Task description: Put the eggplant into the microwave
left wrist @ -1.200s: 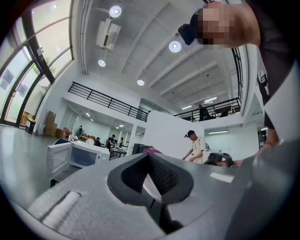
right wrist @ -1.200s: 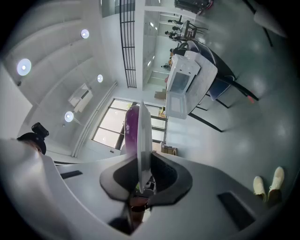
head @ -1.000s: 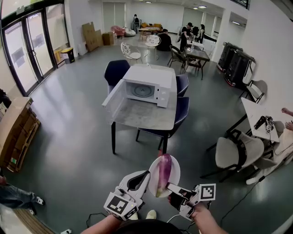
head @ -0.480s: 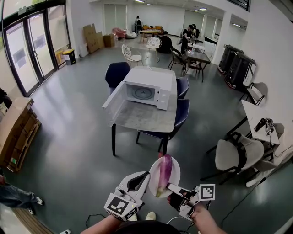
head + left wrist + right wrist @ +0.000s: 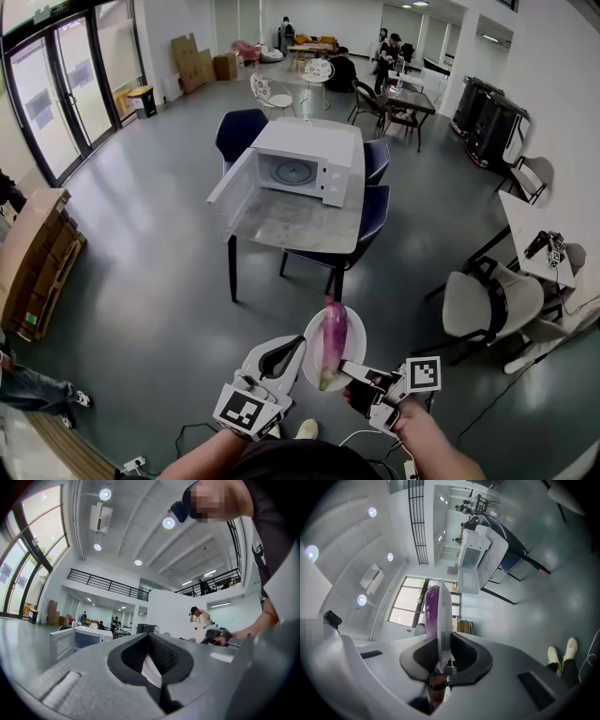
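- Gripping the plate (image 5: 355,341) by its rim, the right tool (image 5: 350,371) is clamped on it.
- Eggplant (image 5: 332,337) lies on the plate, well apart from the open microwave (image 5: 314,161) on the desk (image 5: 291,227).
- Left tool (image 5: 294,348) looks closed, tip beside the plate.

Bottom centre: white plate (image 5: 354,339) carrying purple eggplant (image 5: 333,336), laid lengthwise, green stem end nearest. Pinched at left rim by left gripper (image 5: 298,350), at lower right rim by right gripper (image 5: 349,373). Plate held over bare grey floor (image 5: 150,281), well short of target. Ahead: white microwave (image 5: 309,155) on marble-top table (image 5: 291,230), door (image 5: 232,180) swung open to the left, turntable (image 5: 289,172) visible inside. Navy chairs (image 5: 240,133) tucked round the table. Cardboard boxes (image 5: 33,267) at left edge, glass doors (image 5: 70,89) beyond them, white chair (image 5: 487,305) at right.
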